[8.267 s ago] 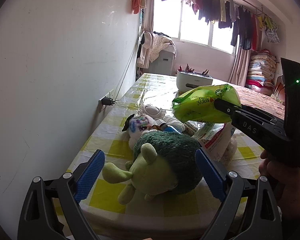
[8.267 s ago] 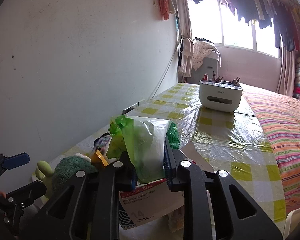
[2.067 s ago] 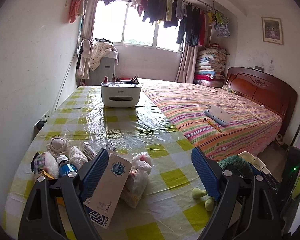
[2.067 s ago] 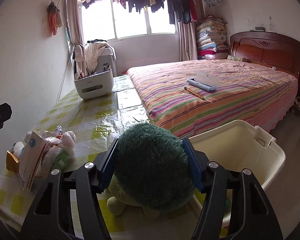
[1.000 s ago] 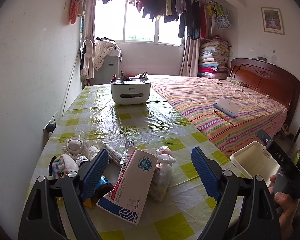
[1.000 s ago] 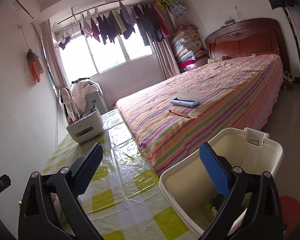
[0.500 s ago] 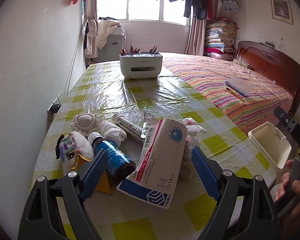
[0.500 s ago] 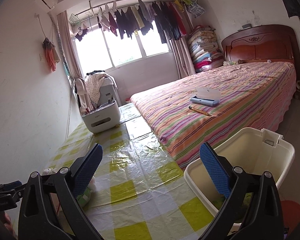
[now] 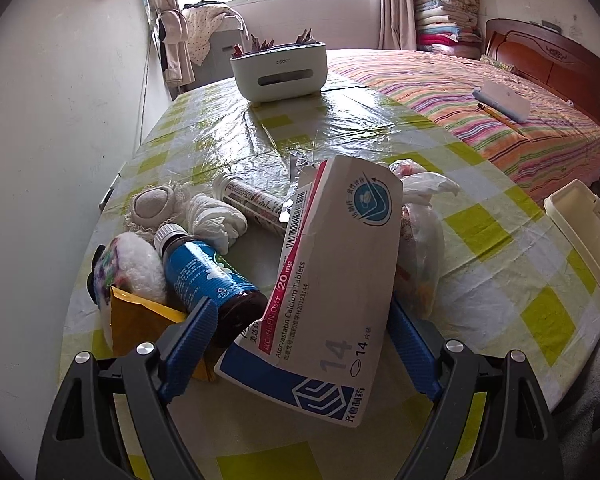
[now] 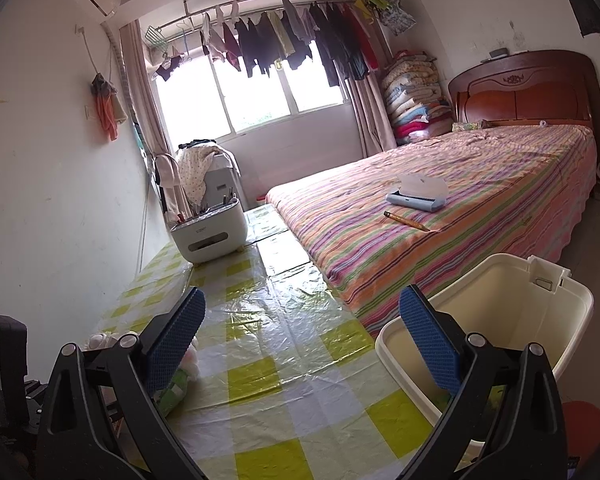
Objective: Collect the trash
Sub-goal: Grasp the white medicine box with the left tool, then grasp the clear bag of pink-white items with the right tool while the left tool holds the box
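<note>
Left gripper [image 9: 300, 326] has its blue pads wide apart, closing a little around the white pill box [image 9: 332, 292], while the right gripper [image 10: 304, 332] stays spread, holding nothing.

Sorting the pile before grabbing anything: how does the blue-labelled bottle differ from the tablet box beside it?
The blue-labelled bottle is round, dark glass with a white cap; the tablet box is flat white card with red and blue print. The bottle is intact and capped; the box is crumpled and torn at its far end. The bottle is smaller than the box. Both lie tilted in the pile on the checked tablecloth.
</note>
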